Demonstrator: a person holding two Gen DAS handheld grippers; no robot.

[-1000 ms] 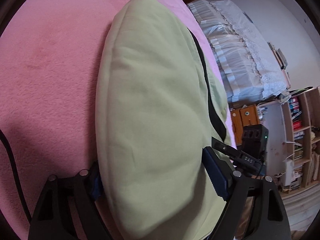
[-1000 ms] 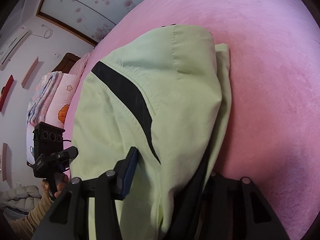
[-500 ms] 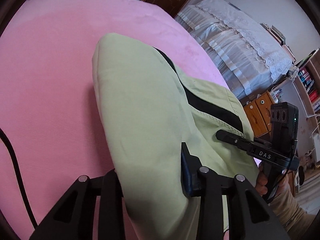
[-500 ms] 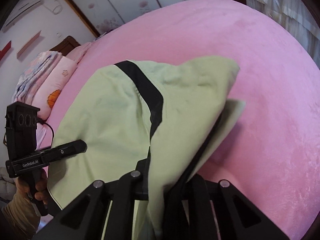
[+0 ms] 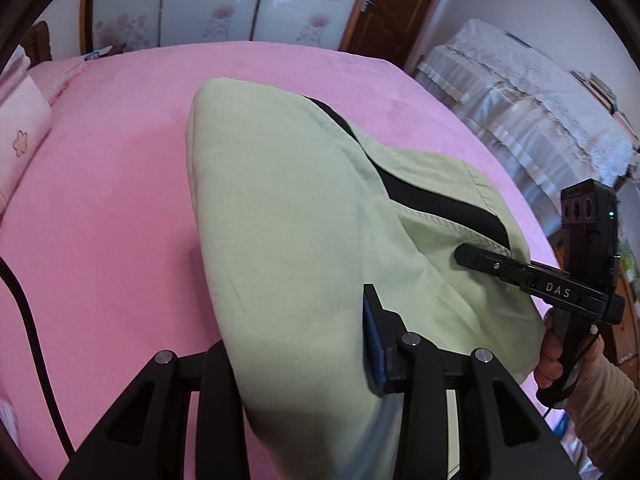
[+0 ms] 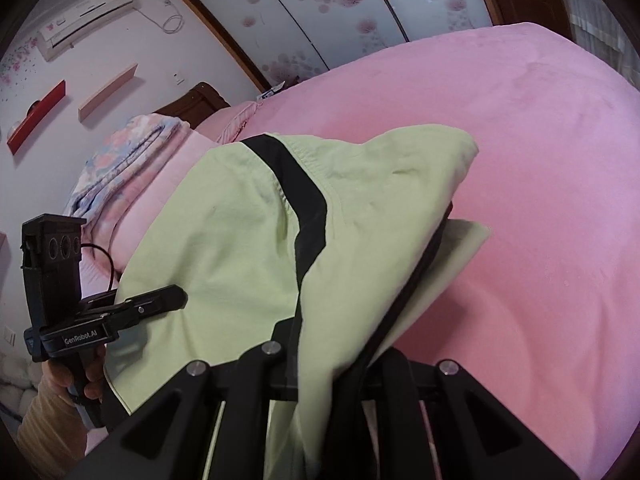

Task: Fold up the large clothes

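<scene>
A large pale green garment (image 5: pixel 280 220) with a black stripe (image 5: pixel 440 204) hangs bunched over the pink bed (image 5: pixel 100 200). My left gripper (image 5: pixel 300 344) clamps a thick fold of it near the bottom of the left wrist view. Its jaws are opening slightly, with the cloth still pressed between the pads. In the right wrist view the garment (image 6: pixel 240 260) drapes over my right gripper (image 6: pixel 336 352), which is shut on a fold at the black stripe (image 6: pixel 308 216). The far end of the garment still touches the pink bed (image 6: pixel 540 160). Each gripper shows in the other's view, held by a hand (image 5: pixel 560 352).
A pink pillow (image 5: pixel 20 140) and folded floral quilts (image 6: pixel 120 160) lie at the head of the bed. A black cable (image 5: pixel 28 320) crosses the bed's left side. White lace-covered furniture (image 5: pixel 520 100) stands to the right, with flowered sliding doors (image 5: pixel 220 0) behind the bed.
Both grippers closed on the green garment, then rose and drew back with it. More of the room and bed is in view, and the cloth is lifted off the bed.
</scene>
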